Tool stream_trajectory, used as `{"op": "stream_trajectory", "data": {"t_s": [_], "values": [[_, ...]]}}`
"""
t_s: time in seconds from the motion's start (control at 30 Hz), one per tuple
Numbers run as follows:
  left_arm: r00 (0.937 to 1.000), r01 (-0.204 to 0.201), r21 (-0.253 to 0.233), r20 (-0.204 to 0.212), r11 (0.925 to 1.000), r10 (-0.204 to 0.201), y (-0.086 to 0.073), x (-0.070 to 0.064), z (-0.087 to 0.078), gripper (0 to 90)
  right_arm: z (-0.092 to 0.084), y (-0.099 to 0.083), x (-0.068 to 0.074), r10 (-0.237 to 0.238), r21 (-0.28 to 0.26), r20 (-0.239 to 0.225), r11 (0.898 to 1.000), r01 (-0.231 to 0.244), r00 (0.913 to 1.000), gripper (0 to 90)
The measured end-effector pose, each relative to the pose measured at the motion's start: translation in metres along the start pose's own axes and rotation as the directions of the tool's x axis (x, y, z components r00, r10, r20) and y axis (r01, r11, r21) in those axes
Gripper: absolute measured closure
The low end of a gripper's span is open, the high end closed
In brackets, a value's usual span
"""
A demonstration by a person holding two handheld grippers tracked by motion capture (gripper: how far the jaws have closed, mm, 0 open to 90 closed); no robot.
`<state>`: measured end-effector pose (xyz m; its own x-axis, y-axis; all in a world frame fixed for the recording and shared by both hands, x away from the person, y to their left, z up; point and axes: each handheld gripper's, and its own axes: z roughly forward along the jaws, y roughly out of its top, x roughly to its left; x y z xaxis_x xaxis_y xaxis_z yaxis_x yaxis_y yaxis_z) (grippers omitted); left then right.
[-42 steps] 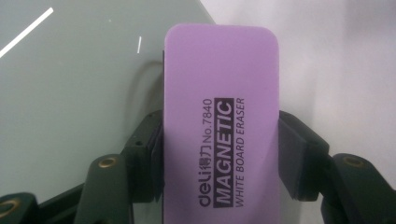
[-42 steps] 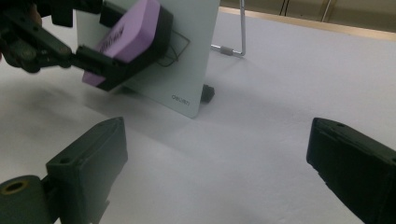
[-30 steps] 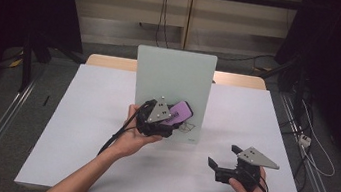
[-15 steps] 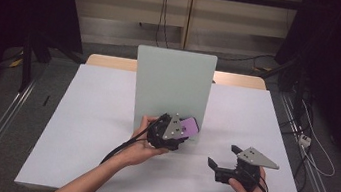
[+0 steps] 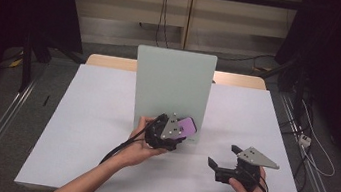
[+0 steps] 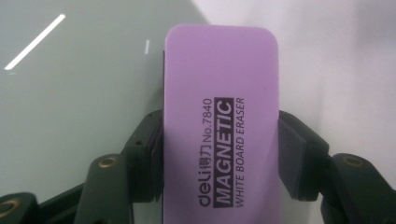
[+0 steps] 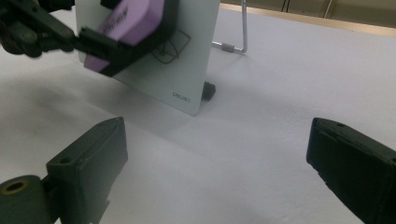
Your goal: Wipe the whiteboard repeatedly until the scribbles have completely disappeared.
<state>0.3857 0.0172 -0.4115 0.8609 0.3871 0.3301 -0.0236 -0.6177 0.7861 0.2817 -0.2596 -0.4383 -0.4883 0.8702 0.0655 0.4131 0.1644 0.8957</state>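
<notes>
Wiping the drawn mark off the upright whiteboard should go best if the left gripper, clamped on the purple eraser (low on the board's face), keeps it flat, while the right gripper rests open on the table.

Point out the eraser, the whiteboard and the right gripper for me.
eraser (image 6: 219, 121), left gripper view, its printed purple face.
whiteboard (image 5: 172, 83), high view, its bare upper panel.
right gripper (image 5: 222, 159), high view, between its open fingertips.
</notes>
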Motion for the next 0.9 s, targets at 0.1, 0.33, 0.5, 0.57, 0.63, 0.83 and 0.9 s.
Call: {"op": "stream_trajectory", "data": {"t_s": [0.1,0.33,0.5,0.57,0.63,0.83,0.9], "values": [[0.9984,0.024,-0.018,-0.051,0.9995,-0.025,0.002,0.008,-0.010,41.1,0.000,0.000,0.001,-0.003,0.002,0.000,1.000,0.003,1.0000,5.4],[0.9932,-0.046,0.061,-0.104,0.9971,0.052,0.004,0.000,-0.009,41.1,0.001,0.000,0.001,-0.002,0.001,-0.001,1.000,0.002,1.0000,5.4],[0.9943,-0.058,0.073,-0.085,0.9956,0.065,0.002,-0.006,-0.003,41.0,0.000,0.000,0.001,-0.003,0.001,0.001,1.000,0.003,1.0000,5.5],[0.9953,-0.063,0.079,-0.068,0.9949,0.068,0.001,-0.009,0.000,41.1,0.000,0.000,0.001,-0.003,0.002,0.002,1.000,0.003,1.0000,5.5],[0.9955,-0.075,0.085,-0.053,0.9936,0.079,0.000,-0.014,0.004,41.1,0.000,0.000,0.001,-0.003,0.003,0.002,1.000,0.003,1.0000,5.5],[0.9957,-0.089,0.098,-0.018,0.9912,0.091,0.002,-0.025,0.016,41.0,0.000,0.000,0.001,-0.003,0.001,0.000,1.000,0.003,1.0000,5.5],[0.9961,-0.086,0.088,-0.011,0.9924,0.088,0.004,-0.026,0.019,41.1,0.000,0.000,0.001,0.001,-0.003,0.002,1.000,-0.001,1.0000,5.5]]}}
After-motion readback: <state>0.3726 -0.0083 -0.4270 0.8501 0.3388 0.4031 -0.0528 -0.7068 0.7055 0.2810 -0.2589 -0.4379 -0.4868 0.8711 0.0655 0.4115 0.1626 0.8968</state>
